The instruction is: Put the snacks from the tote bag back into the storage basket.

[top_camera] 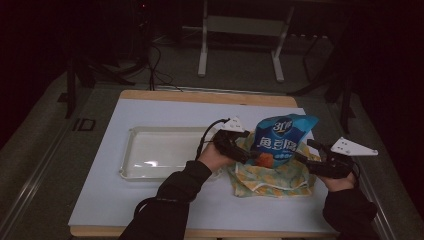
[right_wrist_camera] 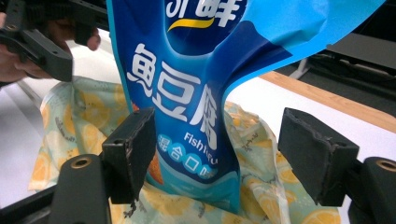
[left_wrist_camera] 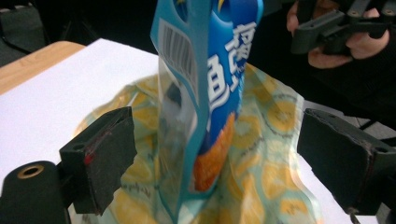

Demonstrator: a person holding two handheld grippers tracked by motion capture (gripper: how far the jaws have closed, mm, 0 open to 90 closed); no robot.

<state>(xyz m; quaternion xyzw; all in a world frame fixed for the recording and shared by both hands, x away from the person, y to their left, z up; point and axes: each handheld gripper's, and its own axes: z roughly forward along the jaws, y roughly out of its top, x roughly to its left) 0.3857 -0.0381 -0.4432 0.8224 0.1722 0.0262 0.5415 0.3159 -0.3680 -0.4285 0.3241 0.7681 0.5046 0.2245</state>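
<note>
- Your left gripper [top_camera: 239, 150] has its jaws wide apart, with the blue bag [top_camera: 281, 139] between them; in the left gripper view neither pad [left_wrist_camera: 105, 156] touches the bag [left_wrist_camera: 205, 93], so it holds nothing.
- Your right gripper [top_camera: 311, 161] is also open around the bag [right_wrist_camera: 196, 93]. In the right gripper view the left pad [right_wrist_camera: 130, 151] is very near the bag or maybe touching it, and the other pad stands apart.
- The bag stands upright in the middle right of the high view, its bottom inside the yellow pouch [top_camera: 272, 177].
- I think the bag can fall over, because no jaw presses it and the soft pouch gives little support.
- If you close only one gripper, you may push the bag sideways out of the pouch.
- The pouch lies close to the right edge of the white mat [top_camera: 165, 200], so there is little room there.
- The tray [top_camera: 150, 150] is at the left, just beside your left hand; more free mat is at the bottom.
</note>
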